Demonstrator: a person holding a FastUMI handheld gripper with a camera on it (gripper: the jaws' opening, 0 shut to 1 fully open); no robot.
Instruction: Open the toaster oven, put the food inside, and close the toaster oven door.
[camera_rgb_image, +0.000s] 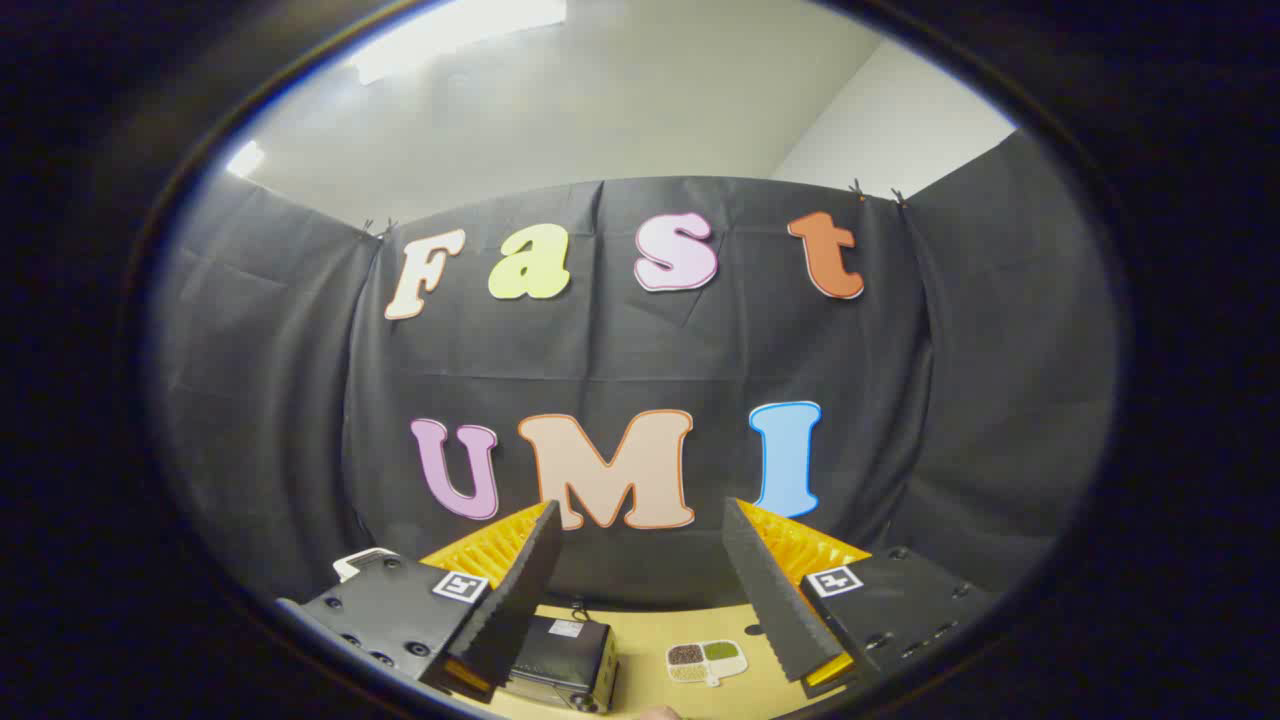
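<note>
Gripper (640, 520) raised high above toaster oven (562, 662), fingers (520, 590) spread wide, holding nothing. Right of the oven, divided food tray (706, 661) on table (640, 630).

gripper view | rides on tool (640, 600) | held high, faces booth wall | table (640, 640) far below

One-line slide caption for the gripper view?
Open fingers raised above the table, black toaster oven and small food tray below.
</note>
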